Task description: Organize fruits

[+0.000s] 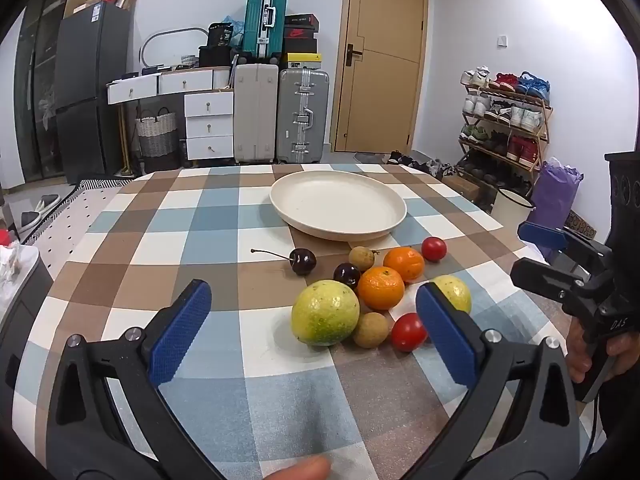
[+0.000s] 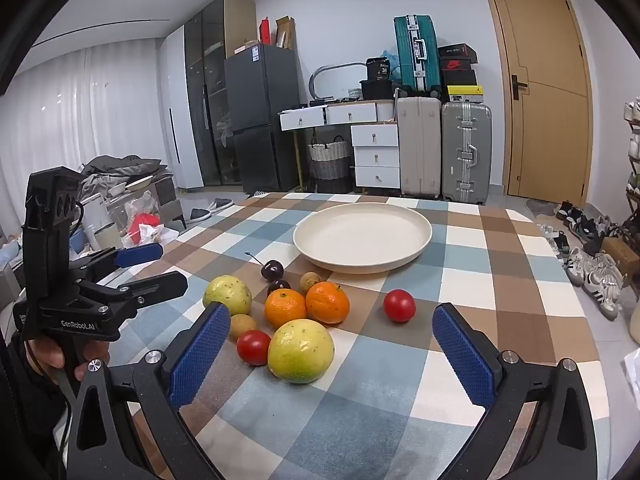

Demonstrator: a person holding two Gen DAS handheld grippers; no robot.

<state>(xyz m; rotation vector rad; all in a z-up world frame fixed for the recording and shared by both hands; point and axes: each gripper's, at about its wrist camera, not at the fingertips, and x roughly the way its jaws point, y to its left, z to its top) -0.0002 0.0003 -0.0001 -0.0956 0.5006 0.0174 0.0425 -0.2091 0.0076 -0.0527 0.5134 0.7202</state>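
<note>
A cream plate (image 1: 338,204) (image 2: 362,236) lies bare at the far side of the checked table. In front of it sits a cluster of fruit: two yellow-green guavas (image 1: 325,312) (image 2: 301,350), two oranges (image 1: 381,287) (image 2: 285,308), two red tomatoes (image 1: 408,332) (image 2: 399,305), two dark cherries (image 1: 303,261) (image 2: 272,270) and two brown longans (image 1: 370,330) (image 2: 310,280). My left gripper (image 1: 314,338) hovers open just short of the cluster, nothing between its blue pads (image 1: 182,336). My right gripper (image 2: 332,358) is open too, near the closest guava, touching nothing. Each gripper shows at the edge of the other's view.
The checked tablecloth (image 1: 208,216) covers a round table; its left part and near edge hold nothing. Beyond stand suitcases (image 1: 302,116), white drawers (image 1: 208,126), a dark fridge (image 1: 90,88), a door and a shoe rack (image 1: 506,120). A hand (image 2: 52,354) grips the left tool.
</note>
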